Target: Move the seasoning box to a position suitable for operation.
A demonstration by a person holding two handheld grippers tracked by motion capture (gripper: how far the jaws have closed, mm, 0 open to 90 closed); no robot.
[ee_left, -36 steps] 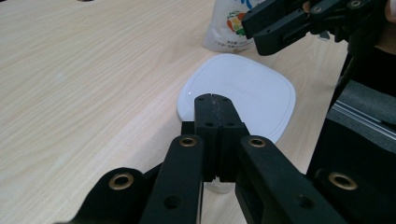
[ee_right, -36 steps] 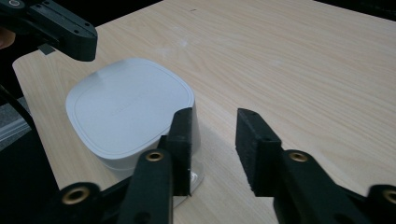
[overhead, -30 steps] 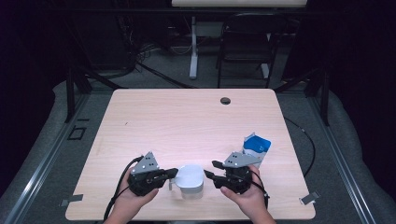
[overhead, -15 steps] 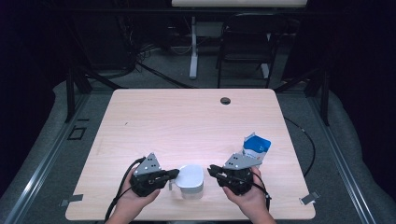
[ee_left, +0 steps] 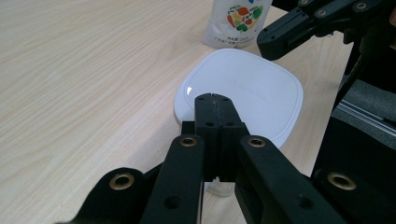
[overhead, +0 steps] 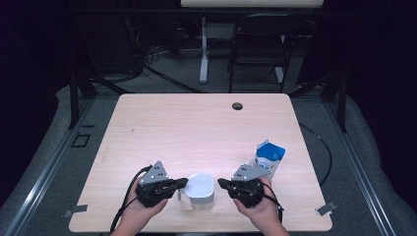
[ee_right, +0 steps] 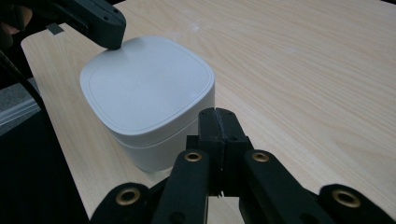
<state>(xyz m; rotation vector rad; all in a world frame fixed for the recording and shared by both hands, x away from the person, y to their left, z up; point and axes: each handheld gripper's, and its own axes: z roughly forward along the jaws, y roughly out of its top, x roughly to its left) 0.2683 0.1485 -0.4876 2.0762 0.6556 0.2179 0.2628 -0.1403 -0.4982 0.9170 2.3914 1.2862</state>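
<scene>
A white square container with a rounded lid [overhead: 201,188] stands near the table's front edge, between my two grippers. My left gripper [overhead: 182,182] is shut, and its tips [ee_left: 212,98] rest at the near edge of the lid [ee_left: 243,91]. On the other side, my right gripper [overhead: 221,183] has just been closing and now stands shut with nothing between its jaws. Its tips [ee_right: 218,113] sit beside the container's wall [ee_right: 154,140]. A blue and white pouch [overhead: 269,158] stands upright behind the right hand.
The pale wooden table [overhead: 196,128] has a dark cable hole [overhead: 237,105] at its far middle. The front edge lies just under both hands. A chair [overhead: 258,49] and table legs stand on the floor beyond.
The right gripper's jaws have come together from a spread stance. Both hands and the container have kept their places.
</scene>
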